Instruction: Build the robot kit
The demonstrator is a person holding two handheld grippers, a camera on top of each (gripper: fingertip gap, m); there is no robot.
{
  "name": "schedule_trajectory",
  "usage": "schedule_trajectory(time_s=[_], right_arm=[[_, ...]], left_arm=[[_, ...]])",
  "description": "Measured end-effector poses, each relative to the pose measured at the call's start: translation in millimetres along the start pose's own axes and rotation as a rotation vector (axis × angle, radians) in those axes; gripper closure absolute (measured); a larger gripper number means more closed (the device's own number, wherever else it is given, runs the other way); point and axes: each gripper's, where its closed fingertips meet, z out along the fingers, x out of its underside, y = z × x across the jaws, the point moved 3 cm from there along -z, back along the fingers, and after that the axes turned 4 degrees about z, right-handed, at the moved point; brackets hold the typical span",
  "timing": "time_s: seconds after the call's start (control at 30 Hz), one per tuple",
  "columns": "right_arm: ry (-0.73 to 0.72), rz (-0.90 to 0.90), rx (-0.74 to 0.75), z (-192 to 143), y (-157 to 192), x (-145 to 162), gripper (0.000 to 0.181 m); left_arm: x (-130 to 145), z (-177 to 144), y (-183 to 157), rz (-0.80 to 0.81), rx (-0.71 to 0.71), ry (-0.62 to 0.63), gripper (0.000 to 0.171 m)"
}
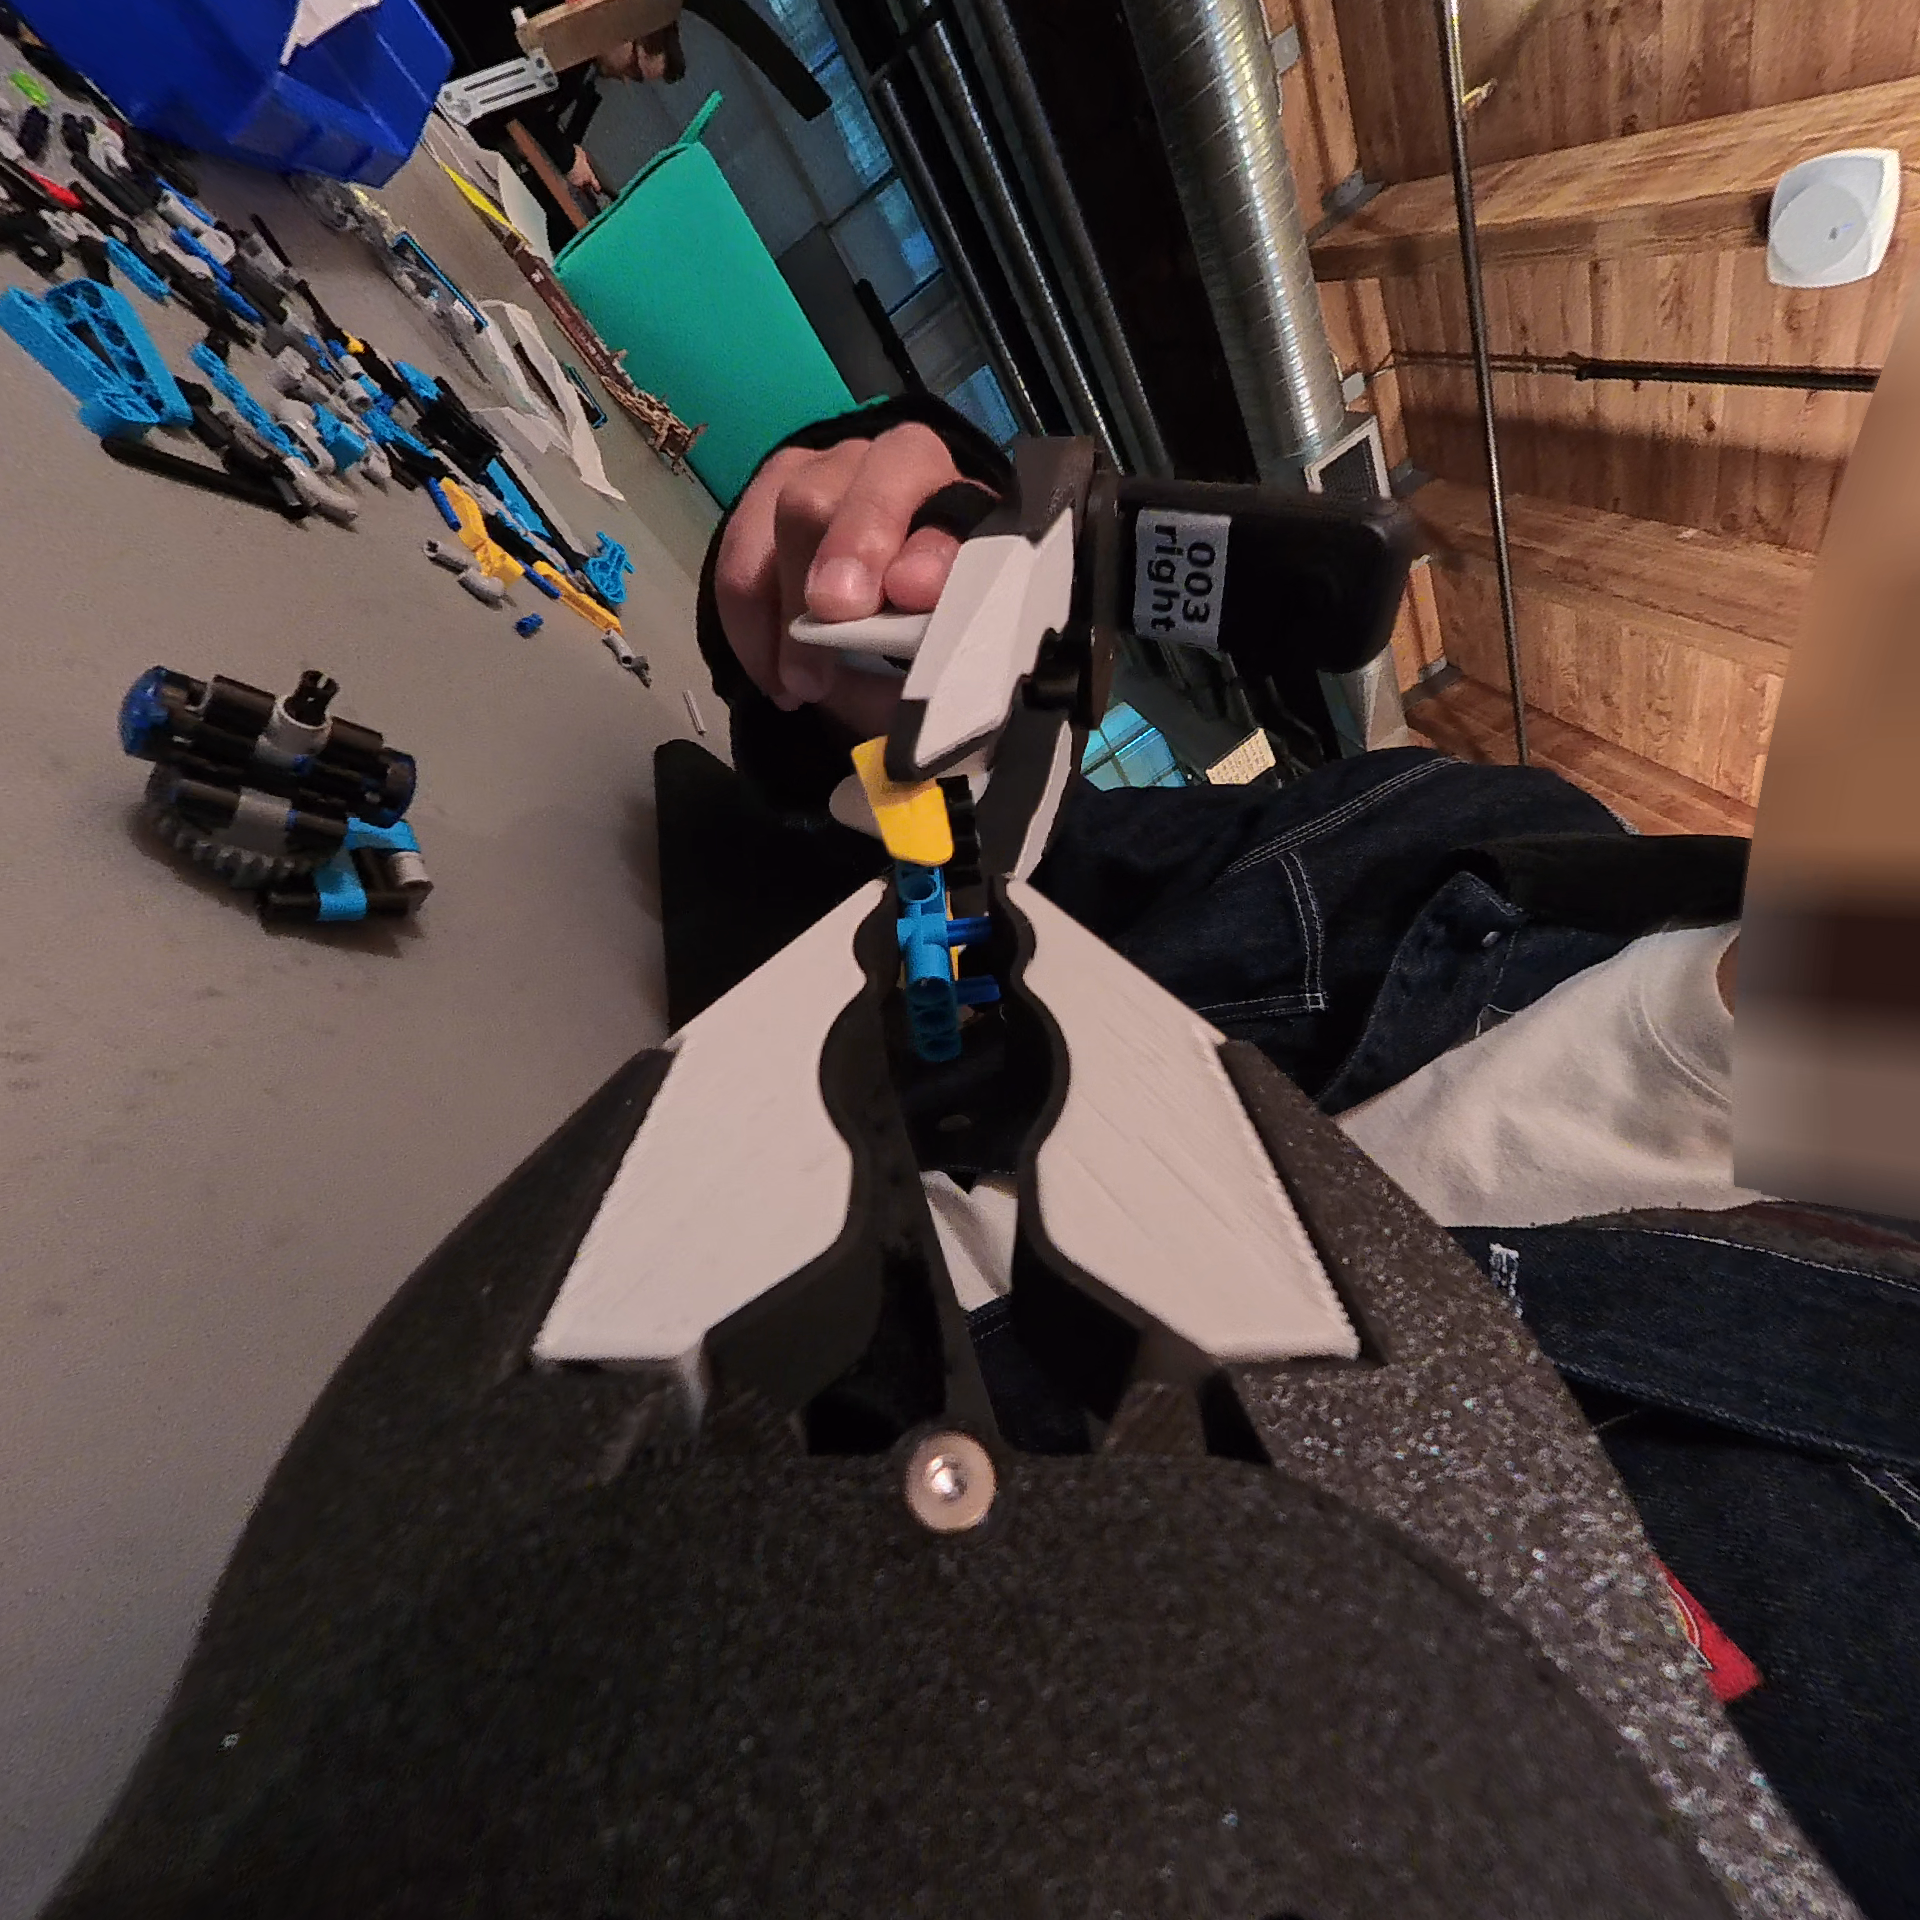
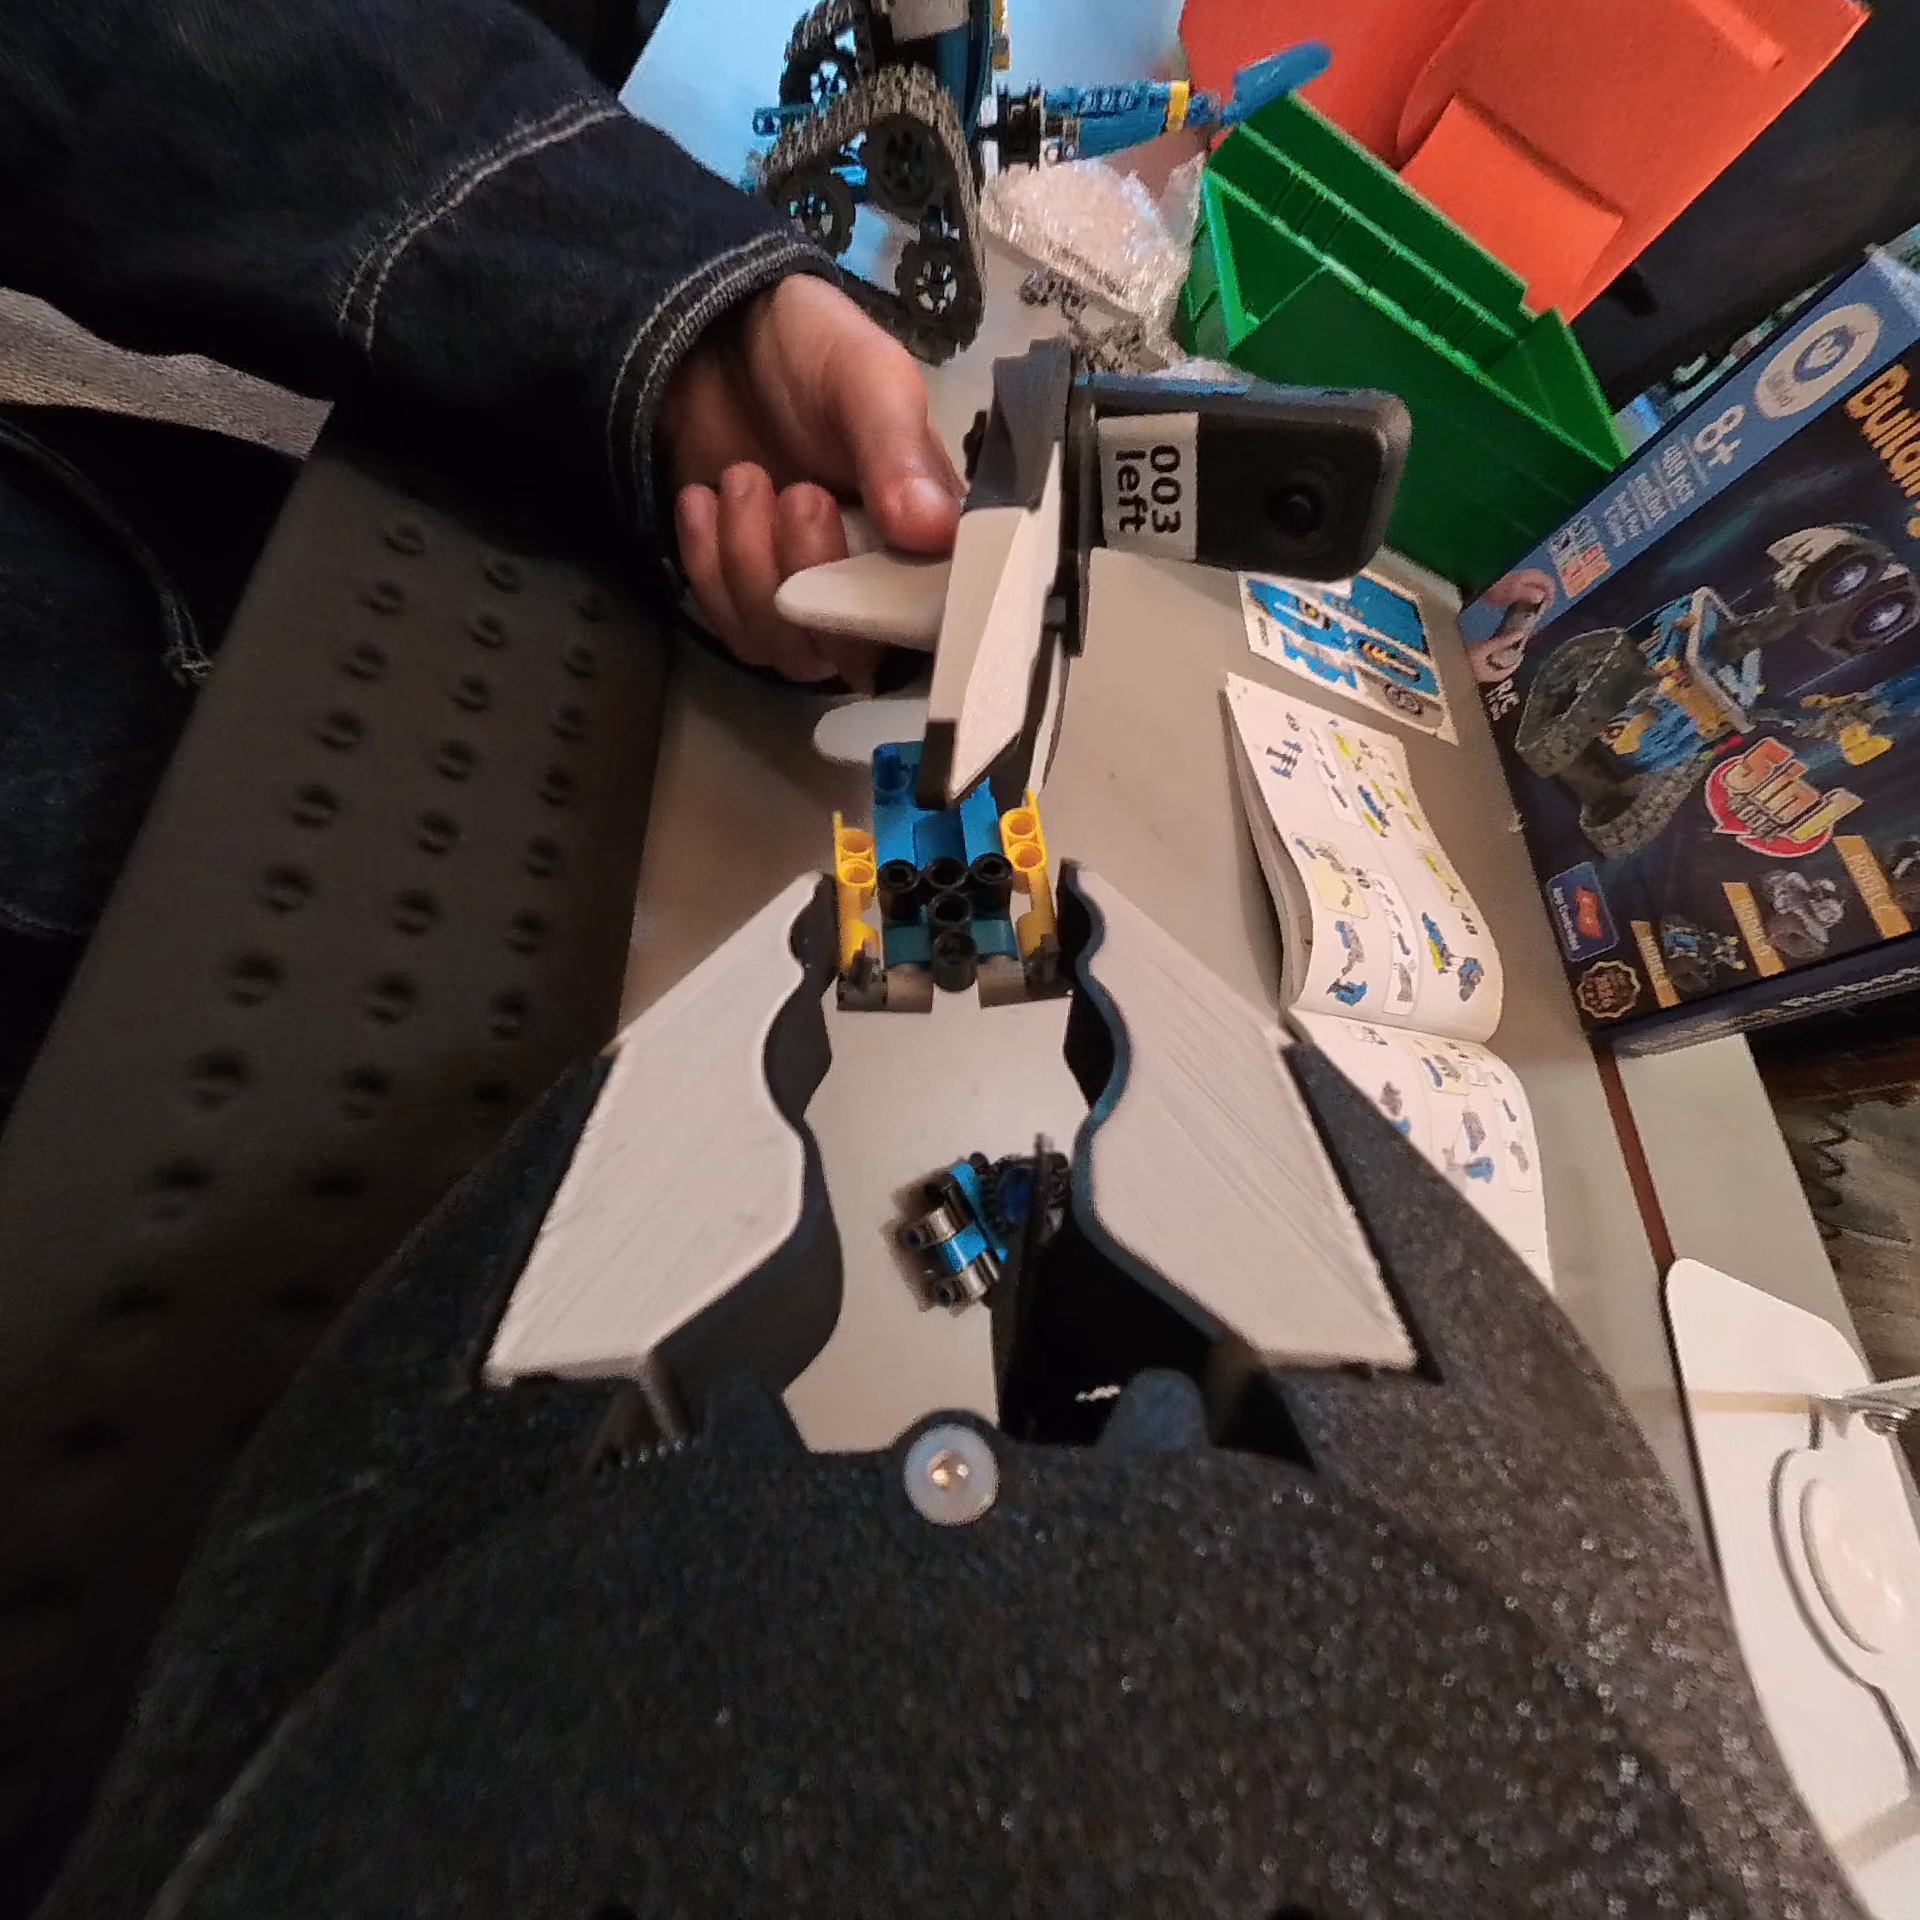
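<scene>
Grey tabletop w/ open white instruction booklet lies below, above it both grippers meet: right gripper fingers pinching small blue, yellow & black plastic brick assembly by its sides, left gripper fingers clamped on same assembly's opposite end.

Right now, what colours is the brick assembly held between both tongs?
Blue, yellow and black brick assembly, with grey ends; right wrist view shows it best.
</scene>
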Motion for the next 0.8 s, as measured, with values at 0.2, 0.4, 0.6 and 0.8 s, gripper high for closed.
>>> schedule_trajectory(time_s=[0.2, 0.4, 0.6, 0.8], right_arm=[[-0.045, 0.049, 0.001, -1.2, 1.6, 1.4, 0.140], [-0.065, 0.054, 0.063, -2.2, -6.5, -2.5, 0.140], [0.022, -0.056, 0.045, 9.4, -2.1, 2.9, 0.139], [0.139, -0.294, -0.110, 13.1, 3.4, -0.8, 0.140]], left_arm=[[1.1, 1.7, 1.4, 0.012, -0.018, 0.006, 0.156], [-6.6, -1.9, -0.5, 0.076, -0.066, -0.057, 0.136], [-10.9, -7.3, 7.2, 0.081, -0.133, -0.062, 0.116], [-0.8, 9.5, 4.6, 0.071, -0.164, 0.293, 0.125]])
